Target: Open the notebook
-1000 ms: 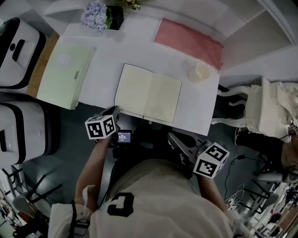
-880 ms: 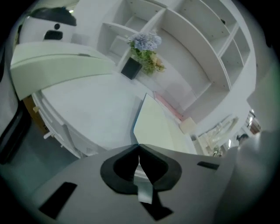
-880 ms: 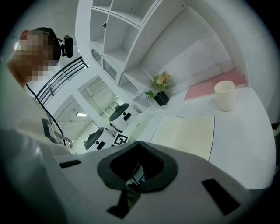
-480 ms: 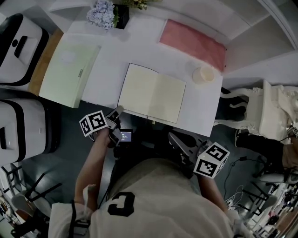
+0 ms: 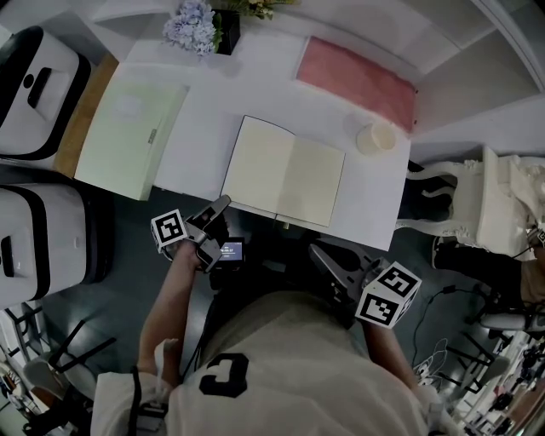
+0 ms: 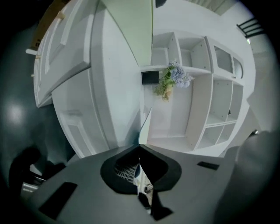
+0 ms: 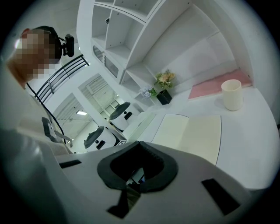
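The notebook (image 5: 285,183) lies open flat on the white table (image 5: 204,111), showing two blank cream pages; the right gripper view has it ahead (image 7: 188,133). My left gripper (image 5: 223,203) hovers just off the table's near edge, by the notebook's lower left corner, rolled on its side. Its jaws are shut with nothing between them (image 6: 139,146). My right gripper (image 5: 313,249) is held lower, below the table's near edge and apart from the notebook. Its jaws meet at the tips and hold nothing (image 7: 139,142).
On the table are a pale green closed folder (image 5: 128,136) at left, a pink cloth (image 5: 358,81) and a cream cup (image 5: 375,136) at back right, and flowers (image 5: 192,24). White rounded machines (image 5: 34,85) stand at left, a white chair (image 5: 460,200) at right.
The left gripper has rolled about its own axis, so its marker cube has turned and shrunk in view. It stays by the table's near edge. The right gripper has not moved.
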